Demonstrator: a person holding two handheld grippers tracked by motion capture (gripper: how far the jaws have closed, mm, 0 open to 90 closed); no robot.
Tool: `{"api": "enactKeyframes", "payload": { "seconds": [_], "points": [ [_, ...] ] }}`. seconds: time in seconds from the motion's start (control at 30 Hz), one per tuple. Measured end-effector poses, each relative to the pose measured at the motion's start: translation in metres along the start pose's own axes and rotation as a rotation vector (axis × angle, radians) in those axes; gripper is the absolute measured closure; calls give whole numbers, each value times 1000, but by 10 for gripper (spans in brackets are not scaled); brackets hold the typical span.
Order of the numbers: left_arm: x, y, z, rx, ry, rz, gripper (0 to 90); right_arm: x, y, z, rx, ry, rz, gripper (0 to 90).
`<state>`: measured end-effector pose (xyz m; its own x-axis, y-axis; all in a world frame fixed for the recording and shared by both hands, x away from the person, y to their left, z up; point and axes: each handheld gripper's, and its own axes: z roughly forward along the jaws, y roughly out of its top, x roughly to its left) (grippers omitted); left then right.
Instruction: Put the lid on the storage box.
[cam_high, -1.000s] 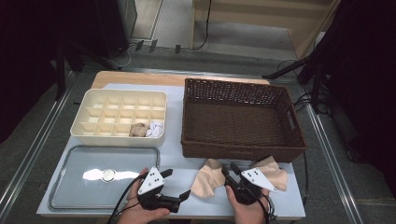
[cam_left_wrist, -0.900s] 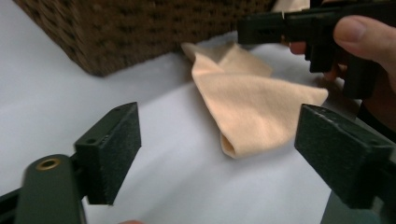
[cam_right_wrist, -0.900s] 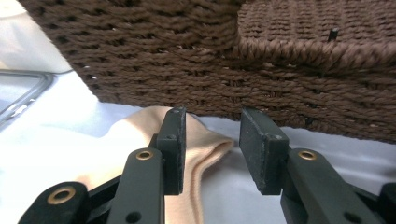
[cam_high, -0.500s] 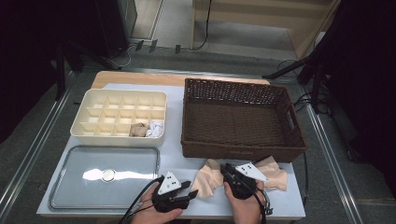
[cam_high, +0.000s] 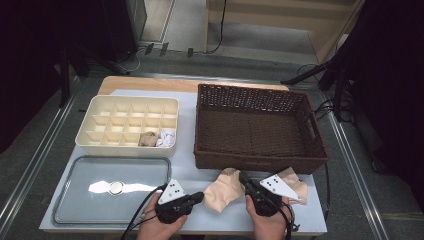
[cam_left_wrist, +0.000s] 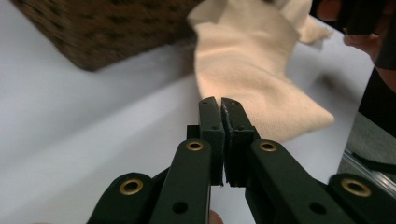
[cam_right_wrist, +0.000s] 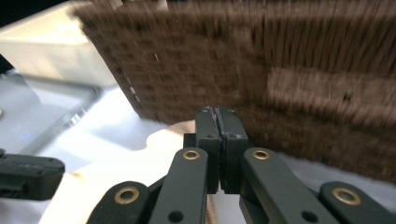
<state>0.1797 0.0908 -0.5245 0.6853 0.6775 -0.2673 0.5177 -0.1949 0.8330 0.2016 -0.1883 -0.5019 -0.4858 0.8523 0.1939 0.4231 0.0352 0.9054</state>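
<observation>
- Since the earlier frame the left gripper has slid rightward to the beige cloth's edge.
- The cloth lies lower centre, before the wicker basket.
- Both grippers are closed, empty; the right gripper is above the cloth.

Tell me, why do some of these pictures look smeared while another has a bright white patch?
In the right gripper view the wicker basket is streaked with motion blur, while the gripper's own fingers stay sharp. In the left gripper view the beige cloth and basket are soft, out of focus. In the high view, overhead light glares off the metal tray, and the surroundings are dark.
</observation>
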Motion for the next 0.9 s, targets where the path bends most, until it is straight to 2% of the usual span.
{"api": "enactKeyframes", "payload": {
  "seconds": [0.1, 0.17, 0.2, 0.3, 0.5, 0.63, 0.73, 0.8, 0.9],
  "points": [
    [6, 4, -11, -43, 48, 14, 900, 4, 6, -6, -46, 28, -18, 900],
    [10, 6, -16, -57, 60, 17, 900, 6, 6, -6, -54, 33, -30, 900],
    [12, 6, -17, -51, 66, 26, 900, 6, 5, -6, -36, 35, -28, 900],
    [15, 4, -16, -33, 55, 18, 900, 7, -3, -6, -9, 40, -16, 900],
    [13, -1, -6, 6, 34, 17, 894, 1, -20, -12, 46, 14, 14, 893],
    [13, -2, 1, 29, 41, 3, 892, -9, -30, -17, 43, 15, 21, 814],
    [15, -1, 2, 30, 50, -13, 891, -12, -35, -25, 34, 16, 21, 791],
    [15, -1, 3, 30, 59, -21, 890, -10, -39, -30, 36, 43, 5, 797],
    [16, -1, 5, 33, 70, -28, 888, 1, -47, -34, 44, 100, -46, 790]
  ]
}}
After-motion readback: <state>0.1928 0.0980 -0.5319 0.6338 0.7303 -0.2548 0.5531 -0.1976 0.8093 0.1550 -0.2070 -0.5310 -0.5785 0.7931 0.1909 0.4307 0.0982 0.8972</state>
